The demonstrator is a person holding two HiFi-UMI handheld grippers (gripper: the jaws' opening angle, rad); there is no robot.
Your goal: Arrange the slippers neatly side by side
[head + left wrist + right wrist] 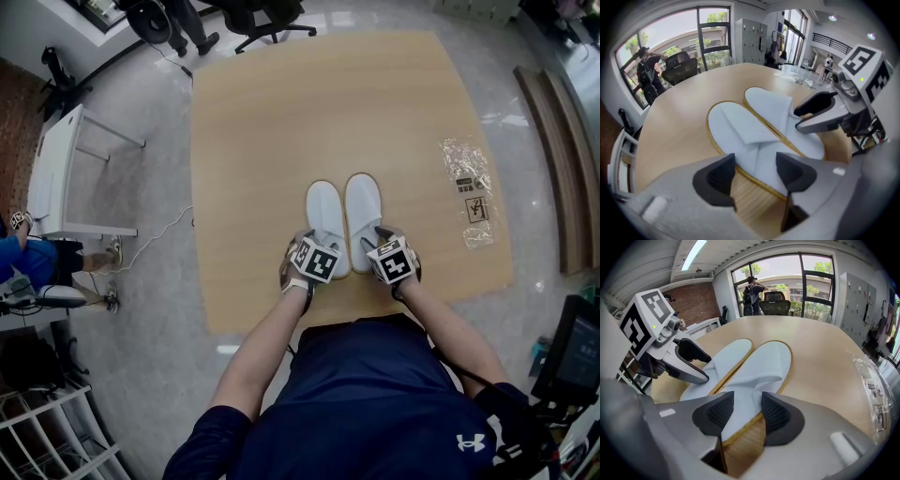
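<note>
Office: swivel chairs [267,21], metal lockers [752,41], large windows [787,280].

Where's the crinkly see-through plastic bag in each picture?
Head view: the plastic bag lies on the right side of the table, to the right of the slippers.
Left gripper view: small and far off at the upper right, beyond the slippers.
Right gripper view: at the right edge.
Shared landmark: the two white slippers lying side by side.

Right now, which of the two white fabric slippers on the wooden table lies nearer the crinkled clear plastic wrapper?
The right-hand white slipper: only bare table separates it from the wrapper, while the left-hand slipper lies beyond it.
</note>
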